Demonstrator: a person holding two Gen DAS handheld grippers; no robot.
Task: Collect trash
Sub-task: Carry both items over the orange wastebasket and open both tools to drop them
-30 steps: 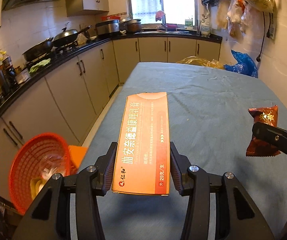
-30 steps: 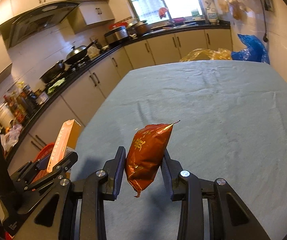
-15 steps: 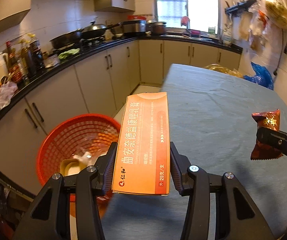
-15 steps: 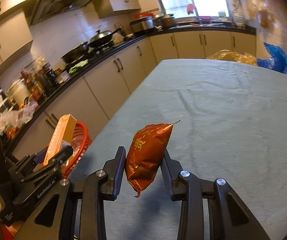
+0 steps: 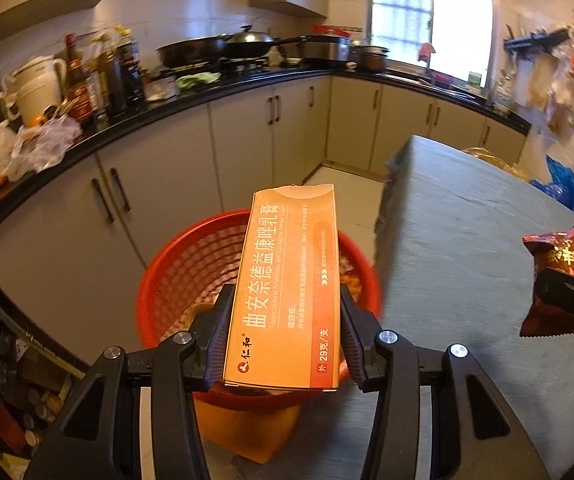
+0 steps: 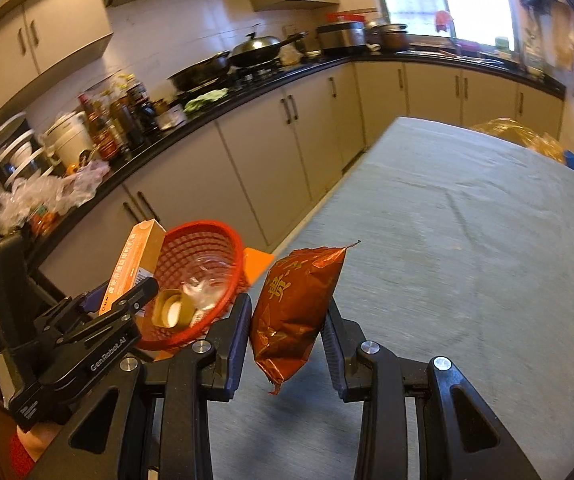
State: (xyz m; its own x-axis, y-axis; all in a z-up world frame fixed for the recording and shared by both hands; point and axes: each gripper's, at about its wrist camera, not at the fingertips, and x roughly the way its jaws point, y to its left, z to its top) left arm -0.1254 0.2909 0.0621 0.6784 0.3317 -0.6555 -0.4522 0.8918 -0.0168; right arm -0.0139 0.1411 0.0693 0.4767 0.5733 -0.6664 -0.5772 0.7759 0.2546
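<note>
My left gripper (image 5: pixel 285 320) is shut on a long orange medicine box (image 5: pixel 287 292) and holds it over the red mesh trash basket (image 5: pixel 183 264), which stands off the table's left edge. My right gripper (image 6: pixel 287 320) is shut on a red-brown snack wrapper (image 6: pixel 295 304) above the grey-clothed table (image 6: pixel 467 260). In the right wrist view the left gripper (image 6: pixel 127 300) holds the box (image 6: pixel 135 256) at the near rim of the basket (image 6: pixel 203 256), which contains a tin and clear plastic. The wrapper (image 5: pixel 555 280) shows at the right of the left wrist view.
Beige kitchen cabinets (image 5: pixel 167 184) under a black counter with bottles, pans and bags run along the left and back. An orange stool (image 5: pixel 243 428) is under the basket. A yellow bag (image 6: pixel 519 136) and a blue bag (image 5: pixel 563 184) lie at the table's far end.
Both grippers swung left, off the table towards the basket. The box now hangs over the basket's opening. The wrapper stayed gripped over the table's left part.
</note>
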